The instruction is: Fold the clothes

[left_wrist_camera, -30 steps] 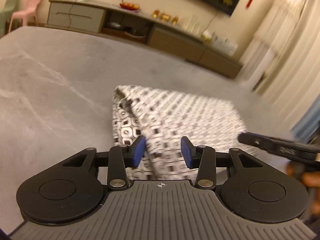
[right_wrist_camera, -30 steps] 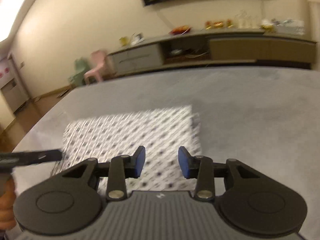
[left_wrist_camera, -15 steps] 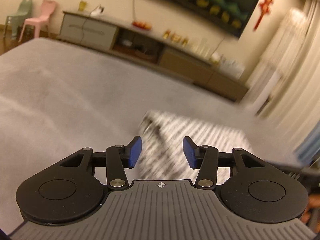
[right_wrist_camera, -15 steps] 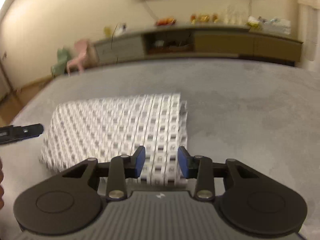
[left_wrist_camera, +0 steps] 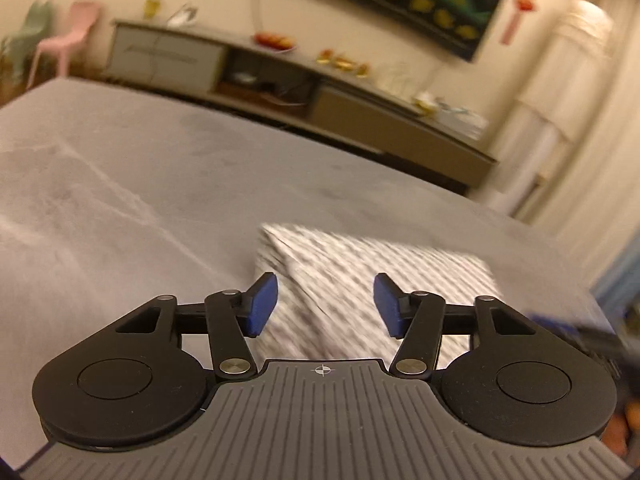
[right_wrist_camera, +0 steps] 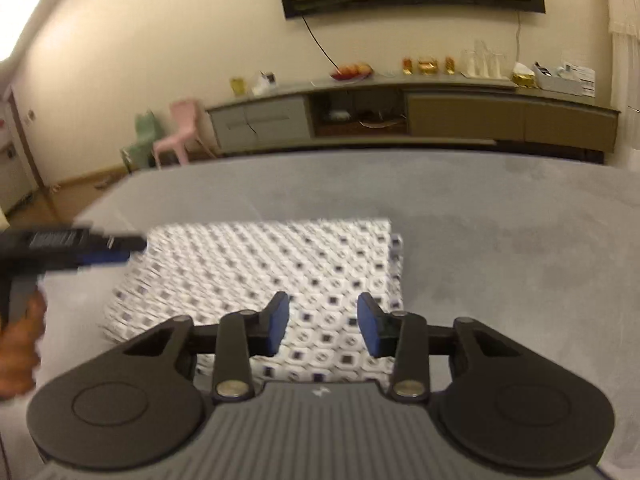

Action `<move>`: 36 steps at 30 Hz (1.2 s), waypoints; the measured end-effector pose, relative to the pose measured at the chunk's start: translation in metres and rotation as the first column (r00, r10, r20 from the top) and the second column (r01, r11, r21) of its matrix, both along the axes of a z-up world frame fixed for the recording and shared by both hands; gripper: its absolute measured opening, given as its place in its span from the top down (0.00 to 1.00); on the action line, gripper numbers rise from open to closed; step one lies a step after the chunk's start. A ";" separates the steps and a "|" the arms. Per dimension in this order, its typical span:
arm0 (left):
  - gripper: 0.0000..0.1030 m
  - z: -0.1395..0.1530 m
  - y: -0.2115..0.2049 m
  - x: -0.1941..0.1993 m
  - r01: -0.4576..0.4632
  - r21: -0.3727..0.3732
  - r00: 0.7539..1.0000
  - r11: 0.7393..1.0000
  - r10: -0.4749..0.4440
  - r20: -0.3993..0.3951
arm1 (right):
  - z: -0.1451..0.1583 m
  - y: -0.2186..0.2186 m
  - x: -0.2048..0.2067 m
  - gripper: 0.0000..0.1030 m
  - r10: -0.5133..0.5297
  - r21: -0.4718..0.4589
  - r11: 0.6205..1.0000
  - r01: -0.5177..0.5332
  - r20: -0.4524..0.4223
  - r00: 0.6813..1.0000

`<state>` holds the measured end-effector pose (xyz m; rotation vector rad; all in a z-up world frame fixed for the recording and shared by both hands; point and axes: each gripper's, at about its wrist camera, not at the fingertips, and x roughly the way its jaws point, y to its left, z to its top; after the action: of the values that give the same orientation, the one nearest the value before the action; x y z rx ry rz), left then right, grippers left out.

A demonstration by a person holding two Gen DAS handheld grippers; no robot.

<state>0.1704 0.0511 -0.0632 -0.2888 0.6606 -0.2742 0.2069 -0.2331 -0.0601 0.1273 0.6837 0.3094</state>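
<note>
The folded patterned garment [right_wrist_camera: 256, 280], judged soft, light and limp, is best taken at an edge; the left gripper [left_wrist_camera: 325, 305], fingers just widened, and the right gripper [right_wrist_camera: 323, 330] are parted and empty.

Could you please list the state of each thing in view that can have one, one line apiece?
Cloth: folded into a flat rectangle, lying on the grey table, held by neither claw.
Left claw: open, jaws just opening wider, nothing between the pads, above the cloth's near edge.
Right claw: open, empty, over the cloth.
Cabinet: middle bay open, doors either side shut.
</note>
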 end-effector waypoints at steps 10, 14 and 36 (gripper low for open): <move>0.11 -0.001 -0.051 -0.048 -0.041 0.207 0.996 0.978 0.055 -0.065 | 0.008 -0.005 -0.033 0.35 -0.022 -0.056 0.998 0.019 -0.064 0.998; 0.08 0.010 -0.078 -0.068 -0.002 0.232 0.997 0.973 0.019 -0.073 | 0.015 -0.009 -0.062 0.33 -0.014 -0.081 0.997 0.009 -0.064 0.998; 0.08 0.024 -0.114 -0.103 0.042 0.201 0.995 0.979 -0.024 -0.095 | 0.006 -0.018 -0.084 0.25 -0.034 -0.179 0.984 0.023 -0.057 0.998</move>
<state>0.0669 -0.0631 -0.0392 -0.0953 0.7787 -0.2242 0.1230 -0.2511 -0.0543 -0.0249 0.7647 0.2164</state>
